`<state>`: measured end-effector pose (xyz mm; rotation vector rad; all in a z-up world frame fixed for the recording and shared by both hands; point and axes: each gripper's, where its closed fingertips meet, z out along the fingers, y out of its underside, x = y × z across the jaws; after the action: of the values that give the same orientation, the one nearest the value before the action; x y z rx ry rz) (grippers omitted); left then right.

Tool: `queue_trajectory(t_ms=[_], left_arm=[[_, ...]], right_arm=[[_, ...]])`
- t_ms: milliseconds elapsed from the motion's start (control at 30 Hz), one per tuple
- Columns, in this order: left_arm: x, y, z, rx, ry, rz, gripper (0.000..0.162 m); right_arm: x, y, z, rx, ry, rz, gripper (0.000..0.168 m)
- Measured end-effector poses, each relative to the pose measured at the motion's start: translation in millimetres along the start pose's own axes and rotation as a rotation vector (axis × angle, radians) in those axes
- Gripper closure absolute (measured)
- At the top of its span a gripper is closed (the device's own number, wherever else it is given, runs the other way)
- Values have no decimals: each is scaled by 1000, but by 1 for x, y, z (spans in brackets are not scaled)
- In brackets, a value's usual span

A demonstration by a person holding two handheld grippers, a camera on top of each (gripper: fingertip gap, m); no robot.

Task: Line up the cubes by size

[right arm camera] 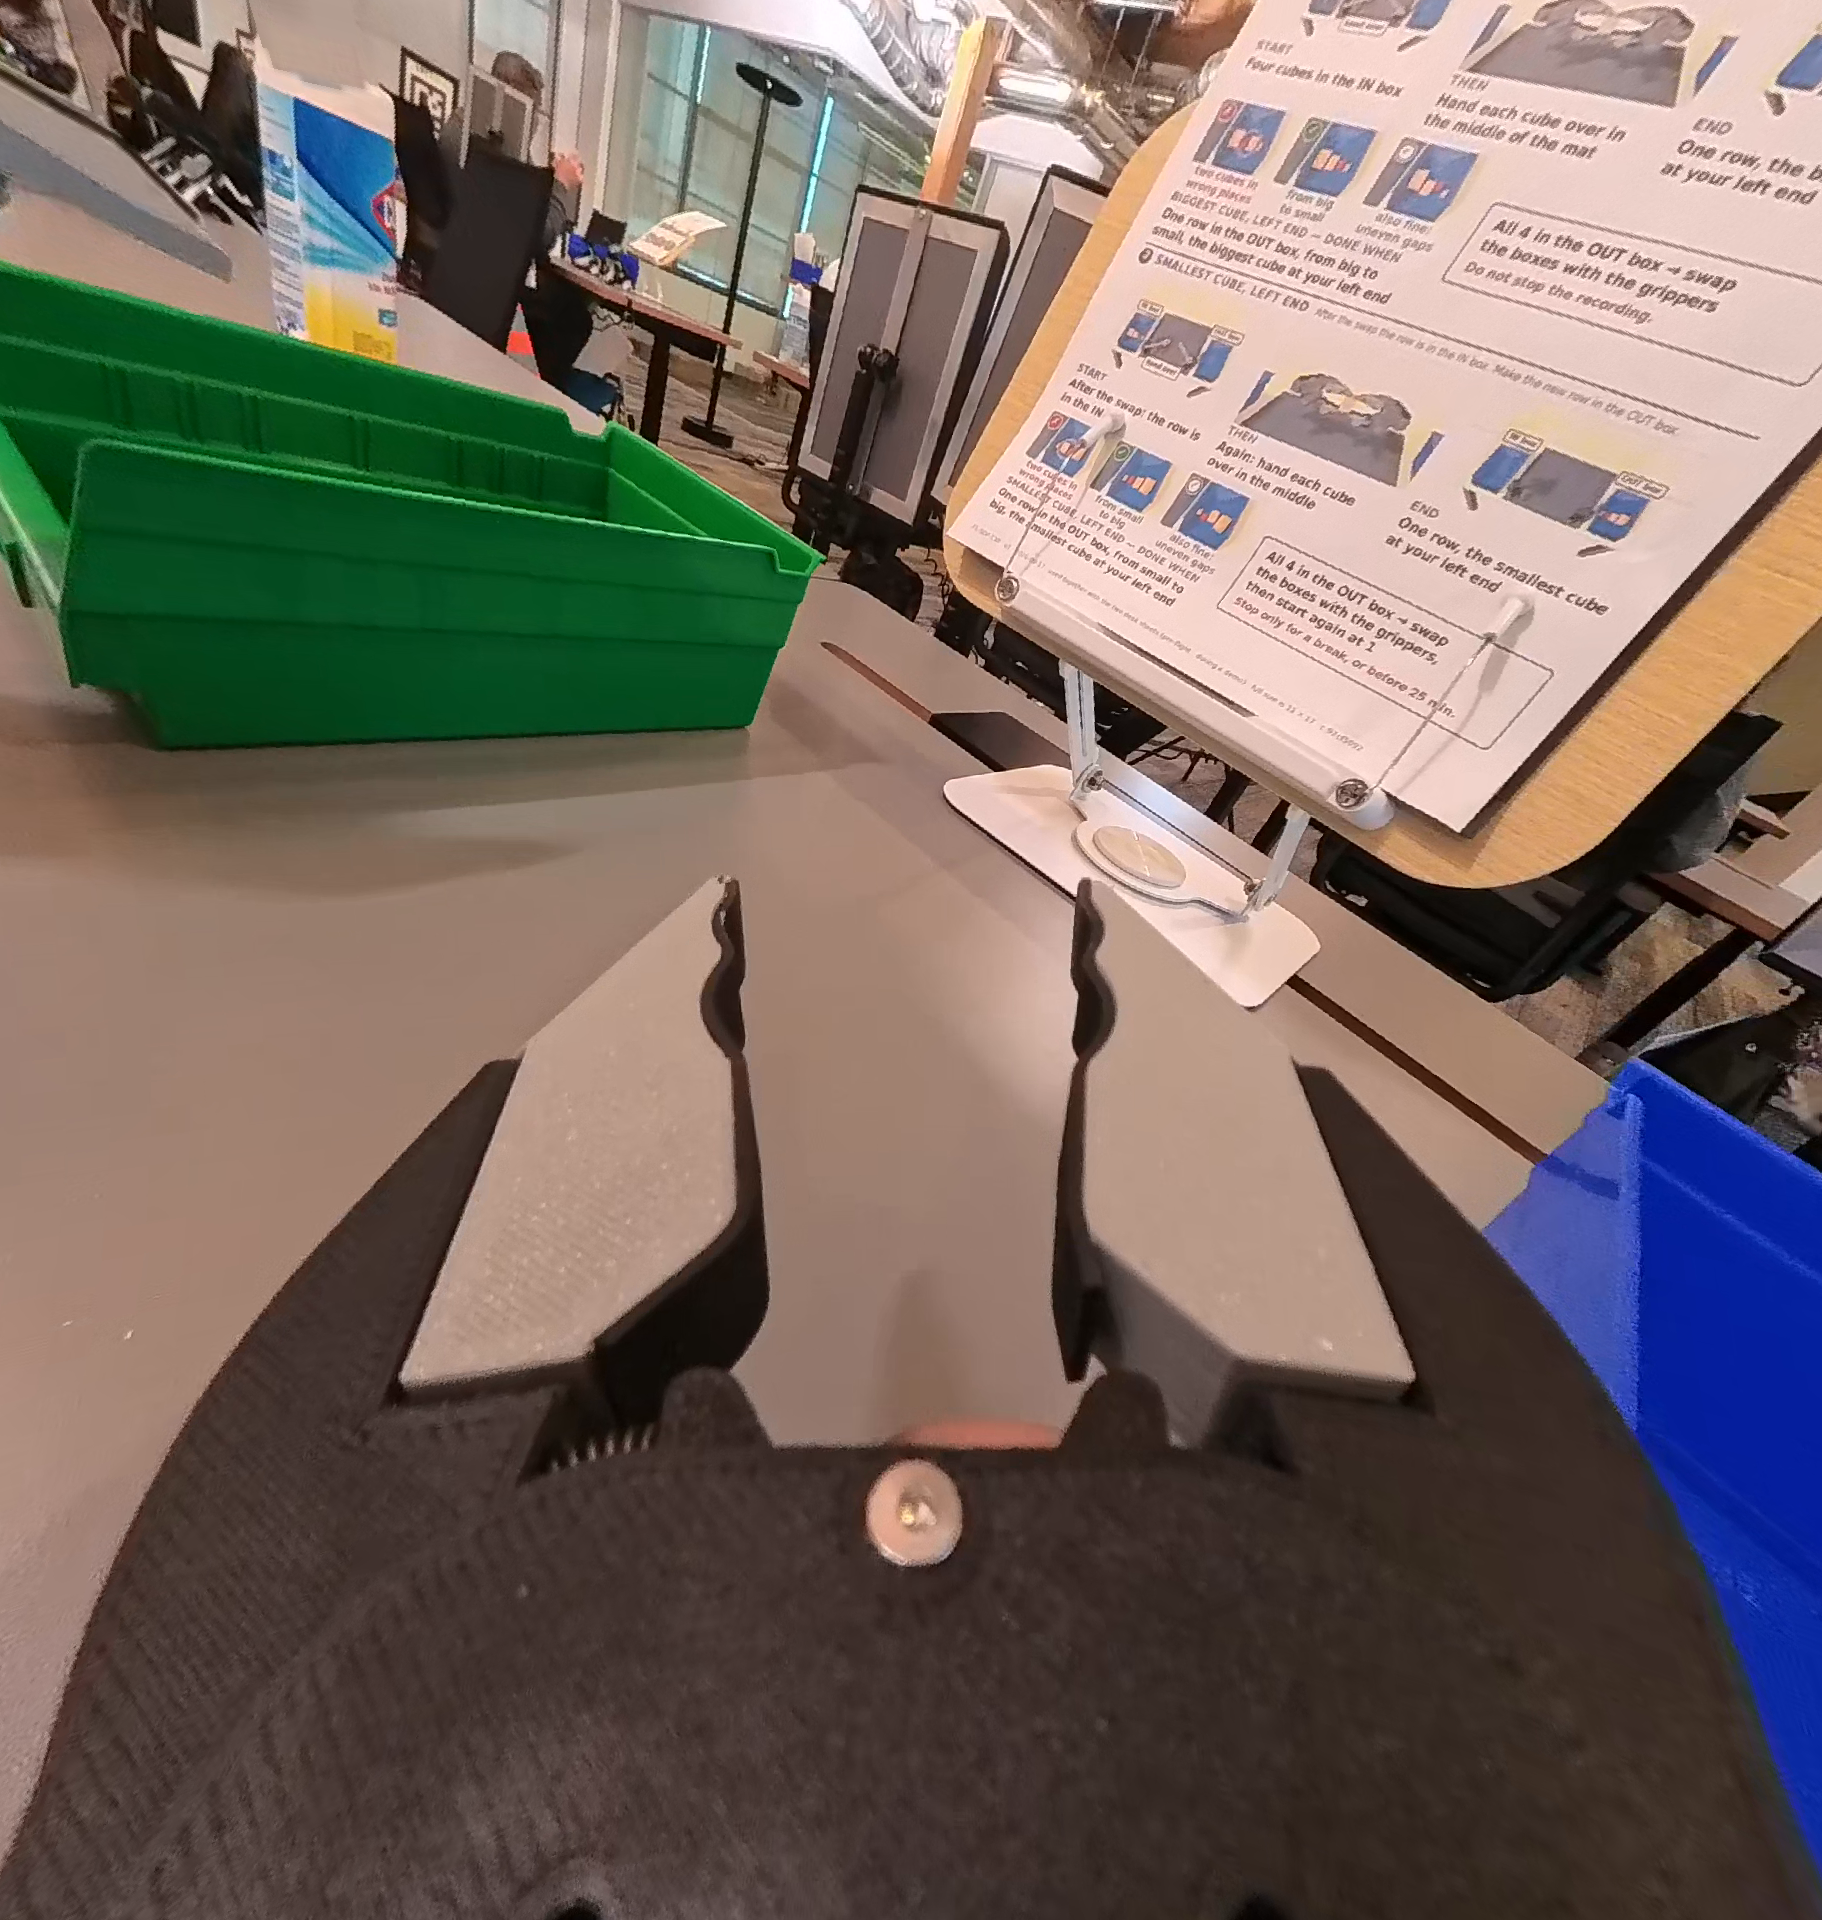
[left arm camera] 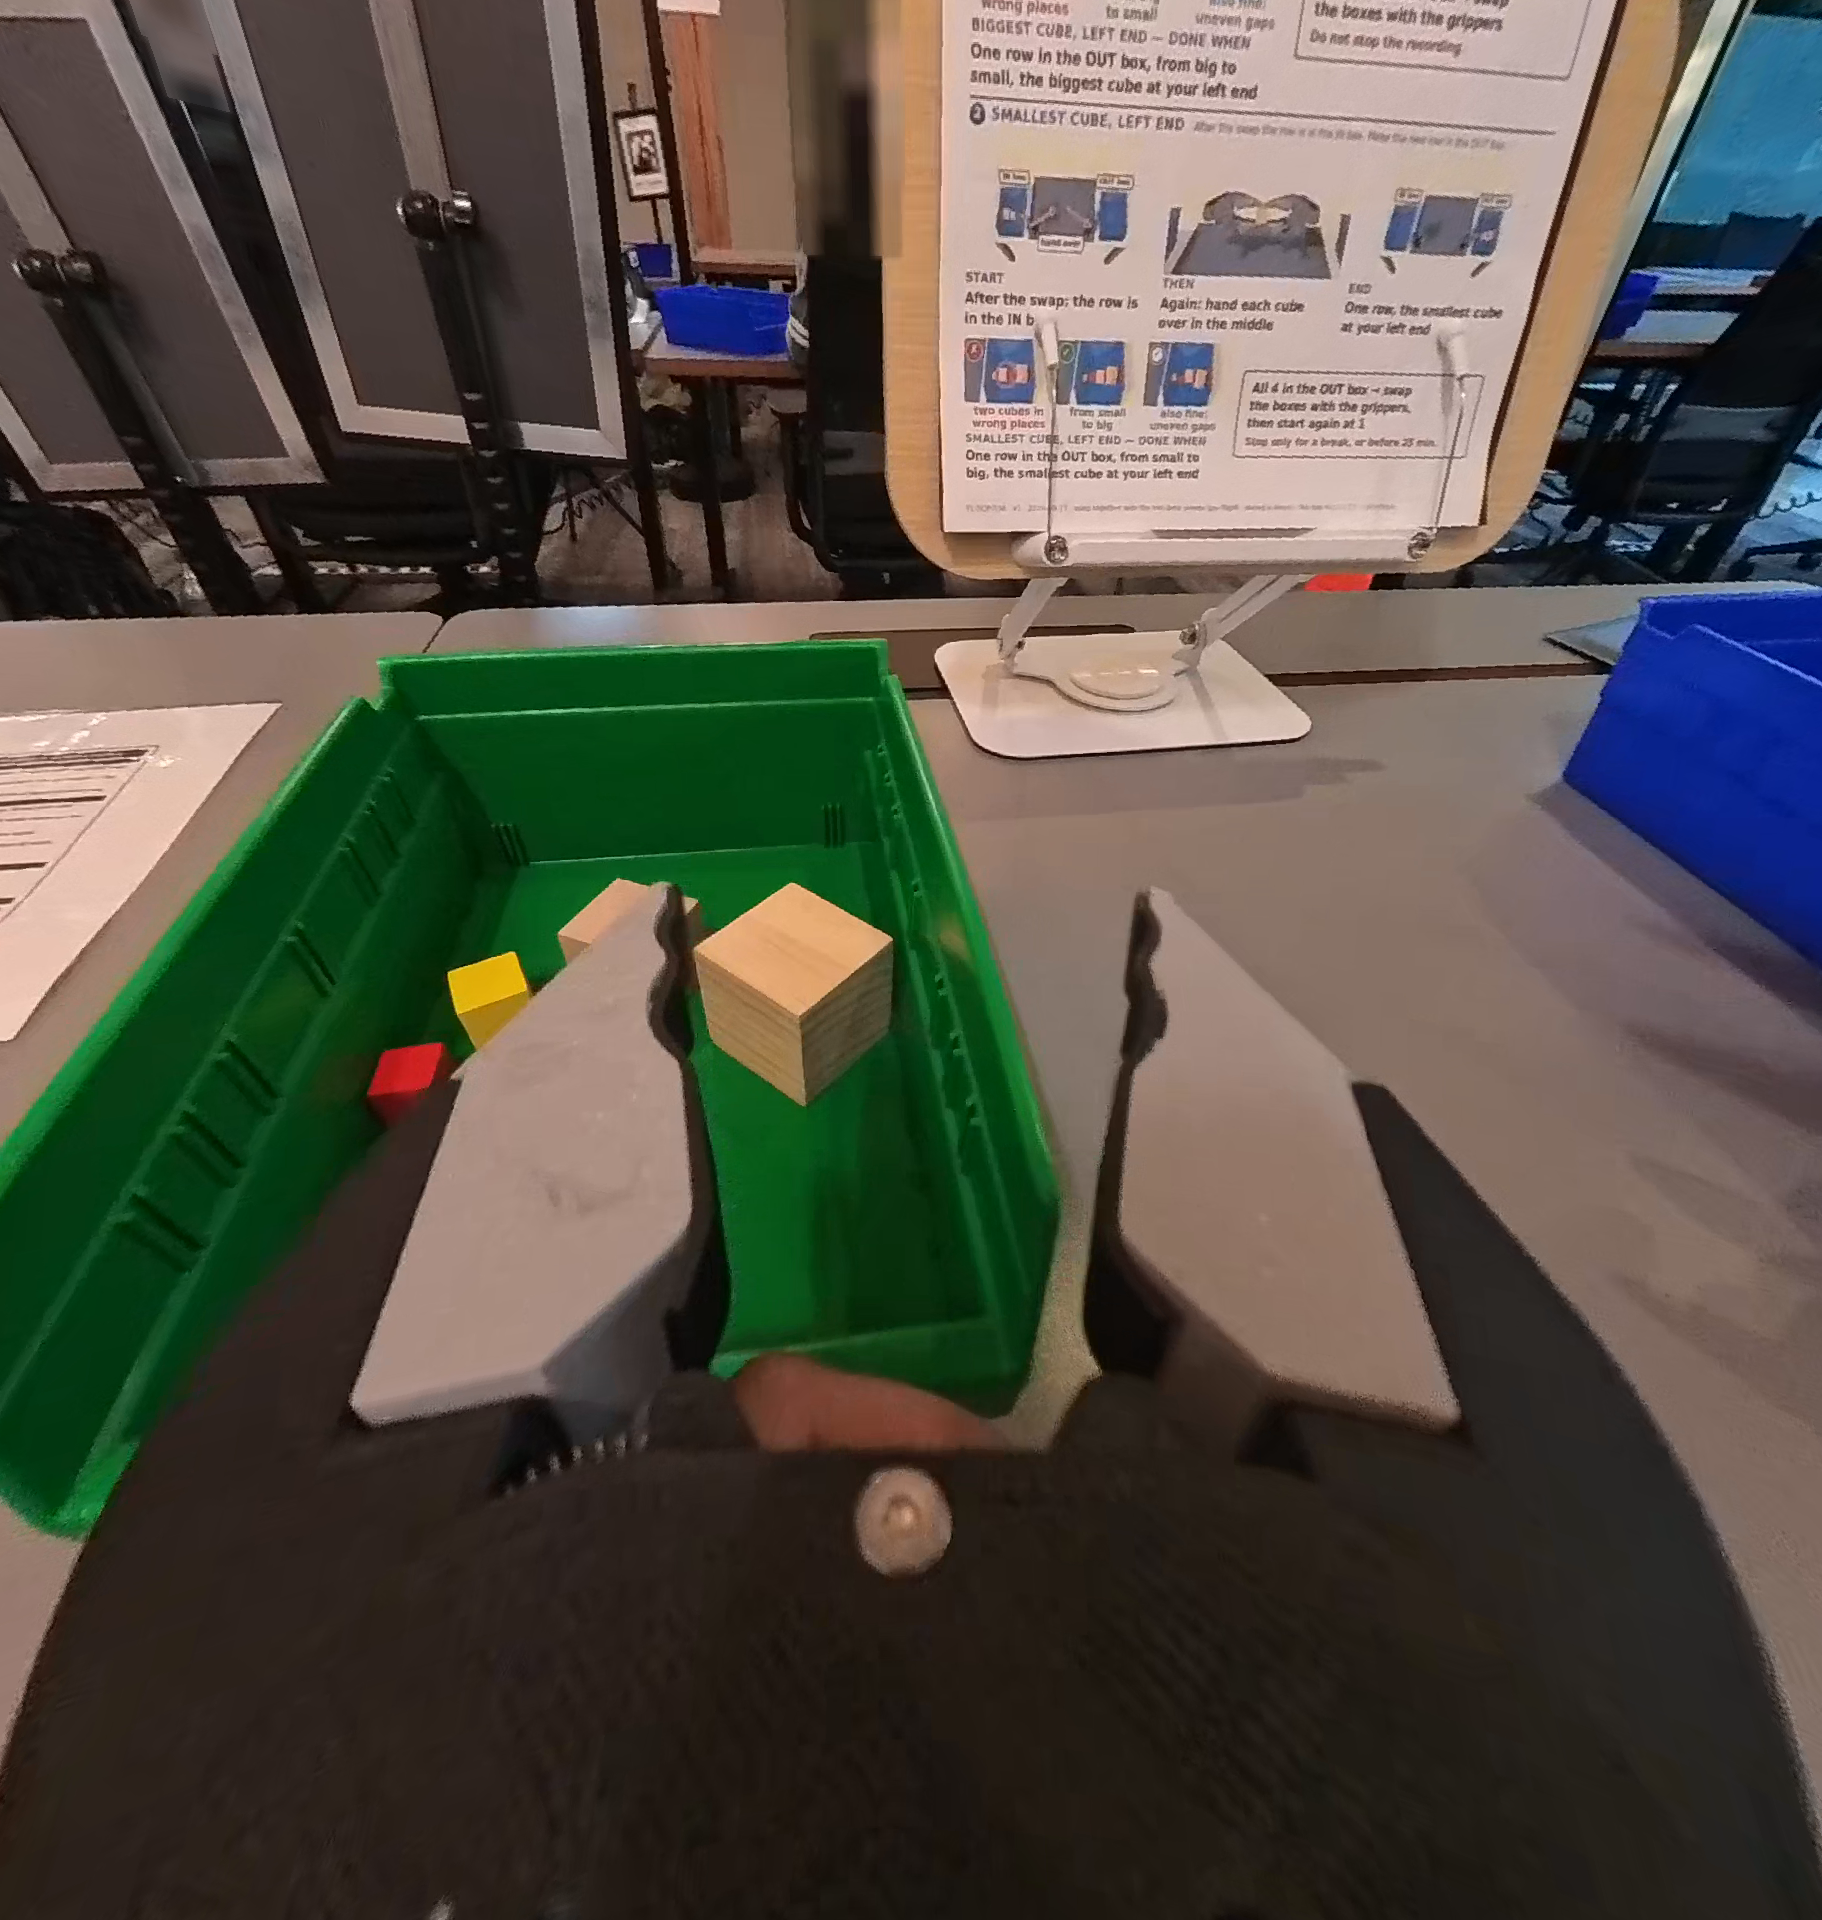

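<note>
We see a grey table (left arm camera: 1302, 935) with a green bin (left arm camera: 211, 1195) on its left part and a blue bin (left arm camera: 1738, 769) at the right edge. Between them, further back, a sheet of instructions (left arm camera: 1229, 260) stands on a wooden board with a white stand (left arm camera: 1125, 696). A second printed paper (left arm camera: 45, 831) lies flat left of the green bin.

Our left gripper (left arm camera: 902, 914) hangs over the near right part of the green bin, jaws spread wide, holding nothing. One grey finger (left arm camera: 564, 1143) is over the bin floor, the other beyond its right wall, over the table.

Inside the green bin we count four cubes. The big wooden cube (left arm camera: 798, 987) sits on the floor near the right wall, turned corner-on to us. A smaller wooden cube (left arm camera: 606, 914) is behind the left finger, partly hidden. The yellow cube (left arm camera: 488, 992) is left of it, and the red cube (left arm camera: 408, 1075), the smallest, is nearer the left wall.

Our right gripper (right arm camera: 907, 904) hovers over bare table between the two bins, also released and empty. In its view the green bin (right arm camera: 419, 644) is far left and the blue bin (right arm camera: 1738, 1351) just beside it on the right; the blue bin's inside is hidden from us.
</note>
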<state>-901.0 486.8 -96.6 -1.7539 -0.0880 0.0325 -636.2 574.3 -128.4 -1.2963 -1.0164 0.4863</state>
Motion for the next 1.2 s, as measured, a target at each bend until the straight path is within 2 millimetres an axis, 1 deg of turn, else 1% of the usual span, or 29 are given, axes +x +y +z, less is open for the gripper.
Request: queue_trajectory(t_ms=[200, 567, 1200], left_arm=[[7, 1, 1, -3, 9, 45, 78], [10, -2, -2, 12, 5, 73, 78], [18, -1, -2, 9, 17, 113, 77]], right_arm=[[1, 0, 0, -2, 2, 1, 107], [1, -1, 0, 2, 5, -1, 107], [2, -1, -1, 4, 9, -2, 107]])
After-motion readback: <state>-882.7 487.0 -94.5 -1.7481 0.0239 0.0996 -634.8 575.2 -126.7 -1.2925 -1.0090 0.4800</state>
